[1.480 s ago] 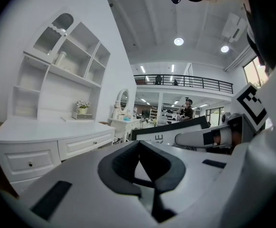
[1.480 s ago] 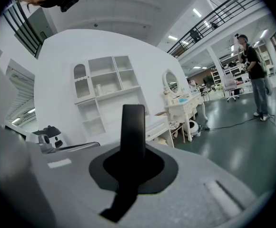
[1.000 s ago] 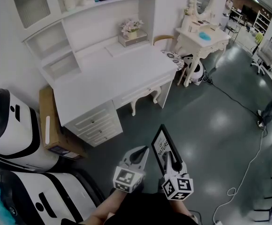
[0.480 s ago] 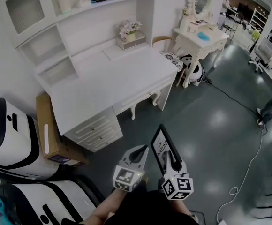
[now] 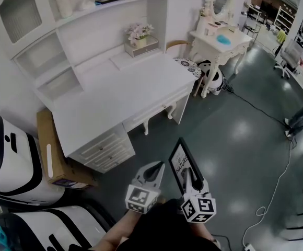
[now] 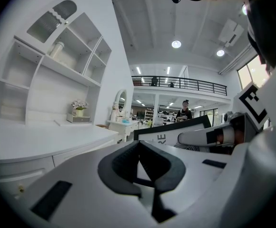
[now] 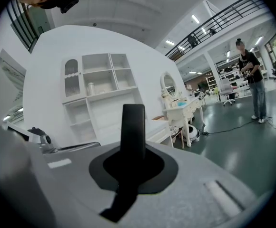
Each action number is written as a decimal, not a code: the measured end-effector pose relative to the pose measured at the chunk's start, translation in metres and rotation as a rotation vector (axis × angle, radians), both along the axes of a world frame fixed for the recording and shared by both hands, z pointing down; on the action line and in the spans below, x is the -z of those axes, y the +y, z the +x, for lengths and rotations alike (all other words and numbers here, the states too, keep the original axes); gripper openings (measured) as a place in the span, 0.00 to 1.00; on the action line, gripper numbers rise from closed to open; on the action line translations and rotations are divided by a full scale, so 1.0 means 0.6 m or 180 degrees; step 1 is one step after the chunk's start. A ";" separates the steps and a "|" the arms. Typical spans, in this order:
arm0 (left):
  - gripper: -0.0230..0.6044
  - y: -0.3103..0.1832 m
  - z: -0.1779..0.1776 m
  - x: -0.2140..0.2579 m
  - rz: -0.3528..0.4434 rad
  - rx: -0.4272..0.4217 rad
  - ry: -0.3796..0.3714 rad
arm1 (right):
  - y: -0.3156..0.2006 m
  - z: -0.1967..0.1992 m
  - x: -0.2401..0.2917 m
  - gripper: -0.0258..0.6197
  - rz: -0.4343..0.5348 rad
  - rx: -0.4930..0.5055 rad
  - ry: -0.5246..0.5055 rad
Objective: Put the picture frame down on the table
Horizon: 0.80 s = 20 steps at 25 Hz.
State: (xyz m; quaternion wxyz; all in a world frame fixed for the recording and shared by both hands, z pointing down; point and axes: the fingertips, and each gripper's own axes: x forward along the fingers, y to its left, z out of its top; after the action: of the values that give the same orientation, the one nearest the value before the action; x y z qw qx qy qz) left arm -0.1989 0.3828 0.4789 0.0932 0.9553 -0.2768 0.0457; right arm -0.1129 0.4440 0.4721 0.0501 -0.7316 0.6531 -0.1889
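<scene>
Within right gripper (image 5: 189,179), apparently, picture frame (image 5: 178,160).

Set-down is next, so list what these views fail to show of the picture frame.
Head view: lower end of the picture frame, behind the right gripper.
Right gripper view: its face; only one dark edge shows.
Left gripper view: much of its print, covered by the right gripper.

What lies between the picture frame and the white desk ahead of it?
Only bare grey floor lies between the picture frame and the white desk, as the head view shows.
</scene>
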 end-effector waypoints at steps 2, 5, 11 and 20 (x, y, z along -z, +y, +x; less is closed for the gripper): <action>0.06 0.004 0.002 -0.001 -0.0008 -0.0016 -0.0002 | 0.002 0.003 0.000 0.06 -0.0001 -0.0016 -0.0007; 0.06 0.010 0.002 -0.007 -0.0022 -0.0027 -0.0022 | 0.005 0.006 -0.004 0.06 -0.0008 -0.0033 -0.0025; 0.06 0.015 -0.006 -0.011 -0.0044 0.0028 -0.0042 | 0.006 0.006 -0.001 0.06 0.0014 -0.0032 -0.0076; 0.06 0.008 0.001 -0.009 -0.0032 0.0052 -0.0066 | 0.003 0.010 -0.002 0.06 0.0013 0.0009 -0.0133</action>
State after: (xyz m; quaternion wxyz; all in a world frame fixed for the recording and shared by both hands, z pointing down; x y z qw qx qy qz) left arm -0.1984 0.3874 0.4842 0.0955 0.9520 -0.2854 0.0562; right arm -0.1072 0.4458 0.4733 0.0650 -0.7265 0.6533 -0.2028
